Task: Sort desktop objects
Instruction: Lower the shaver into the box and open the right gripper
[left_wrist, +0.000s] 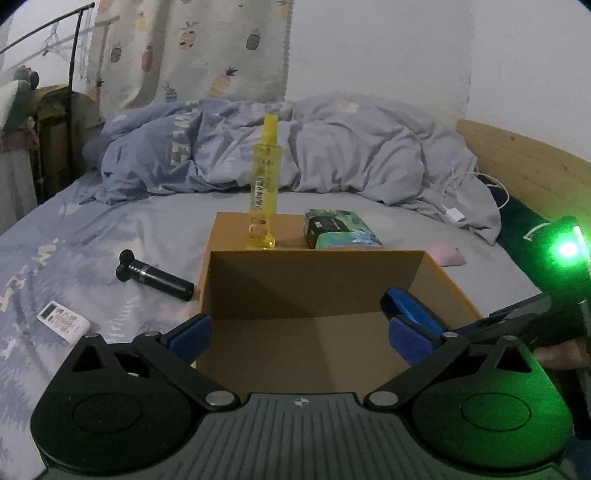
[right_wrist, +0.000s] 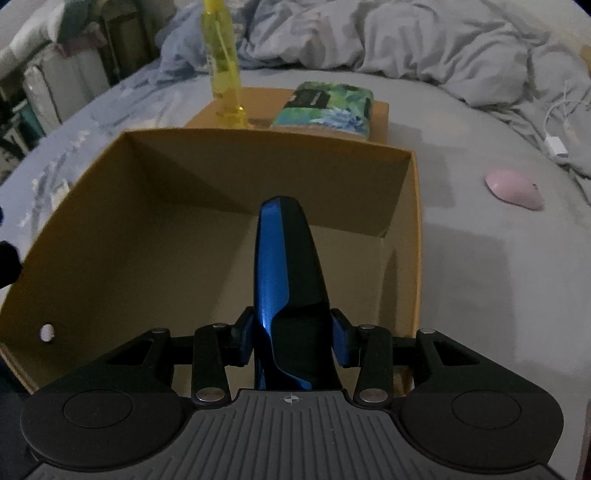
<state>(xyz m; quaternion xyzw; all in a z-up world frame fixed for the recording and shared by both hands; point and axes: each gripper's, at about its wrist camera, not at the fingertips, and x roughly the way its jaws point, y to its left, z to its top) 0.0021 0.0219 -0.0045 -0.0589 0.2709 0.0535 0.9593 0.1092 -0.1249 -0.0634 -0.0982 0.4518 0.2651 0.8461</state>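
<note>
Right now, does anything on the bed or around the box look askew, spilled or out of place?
Nothing is spilled or damaged. One oddity: the tall yellow bottle stands upright on the cardboard flap behind the open box, over soft bedding, so it looks easy to tip. The right gripper holds a blue and black stapler over the box.

- Blue and black stapler (right_wrist: 286, 280): clamped between the pads of the right hand-held gripper (right_wrist: 291, 334), nose pointing down over the open cardboard box (right_wrist: 207, 177).
- Yellow bottle (left_wrist: 265, 184): clear, upright on the box lid (left_wrist: 229, 232) behind the box.
- Green patterned pack (left_wrist: 341, 229): lying flat on the lid beside the bottle.
- Black cylinder (left_wrist: 155, 275): on its side on the bed, left of the box.
- White remote (left_wrist: 63, 322): flat on the bed.
- Pink mouse (right_wrist: 514, 190): on the bed, right of the box.
</note>
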